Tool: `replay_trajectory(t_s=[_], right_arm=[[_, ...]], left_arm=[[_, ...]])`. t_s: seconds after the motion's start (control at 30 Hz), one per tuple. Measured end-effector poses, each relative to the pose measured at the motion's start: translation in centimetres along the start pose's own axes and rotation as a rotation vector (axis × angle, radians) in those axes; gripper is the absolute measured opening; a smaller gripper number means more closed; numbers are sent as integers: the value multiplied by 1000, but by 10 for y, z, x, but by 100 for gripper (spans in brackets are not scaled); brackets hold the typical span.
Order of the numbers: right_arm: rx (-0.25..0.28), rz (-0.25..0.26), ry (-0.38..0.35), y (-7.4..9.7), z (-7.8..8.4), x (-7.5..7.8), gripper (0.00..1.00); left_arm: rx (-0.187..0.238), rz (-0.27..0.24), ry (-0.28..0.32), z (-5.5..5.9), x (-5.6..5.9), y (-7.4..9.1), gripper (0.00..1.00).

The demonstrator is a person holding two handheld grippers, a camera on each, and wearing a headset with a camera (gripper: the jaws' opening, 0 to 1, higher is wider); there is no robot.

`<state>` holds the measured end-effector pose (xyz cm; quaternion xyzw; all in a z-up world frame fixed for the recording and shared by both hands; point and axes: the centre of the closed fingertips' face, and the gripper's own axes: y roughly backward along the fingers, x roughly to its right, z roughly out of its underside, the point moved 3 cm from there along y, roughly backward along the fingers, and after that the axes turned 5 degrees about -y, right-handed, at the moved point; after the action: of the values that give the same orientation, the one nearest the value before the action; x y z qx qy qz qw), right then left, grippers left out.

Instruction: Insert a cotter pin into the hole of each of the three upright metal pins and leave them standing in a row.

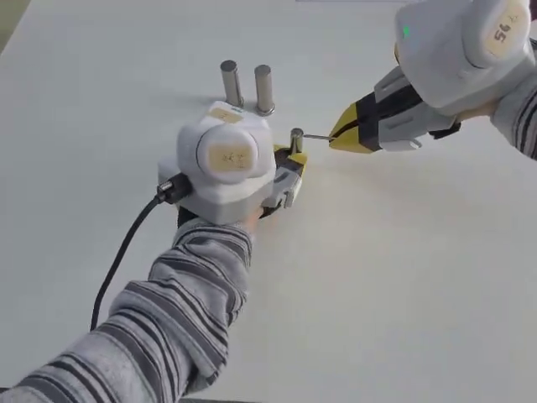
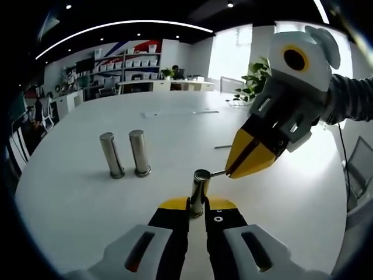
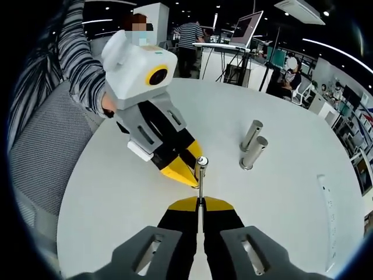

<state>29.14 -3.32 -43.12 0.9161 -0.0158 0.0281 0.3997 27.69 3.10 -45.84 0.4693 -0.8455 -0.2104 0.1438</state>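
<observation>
Bright, even indoor light on a white table (image 1: 403, 294), nearly washed out in the head view. Upright metal pins (image 1: 231, 82) throw faint, soft shadows to the left and carry pale glints. In the left gripper view, windows (image 2: 233, 52) blaze white and glare spreads over the tabletop below them. Ceiling light strips (image 2: 122, 26) curve with the fisheye bend. Both gripper views bow strongly at the edges, and the distant room looks slightly soft
</observation>
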Motion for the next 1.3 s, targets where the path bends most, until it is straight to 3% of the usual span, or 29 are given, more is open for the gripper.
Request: replay_trajectory(t_s=[0.6, 1.3], right_arm=[[15, -21, 38, -4, -5, -1, 0], [2, -38, 73, -5, -14, -3, 0]], left_arm=[[-13, 85, -62, 2, 1, 0, 6], [-36, 109, -90, 2, 3, -1, 6]])
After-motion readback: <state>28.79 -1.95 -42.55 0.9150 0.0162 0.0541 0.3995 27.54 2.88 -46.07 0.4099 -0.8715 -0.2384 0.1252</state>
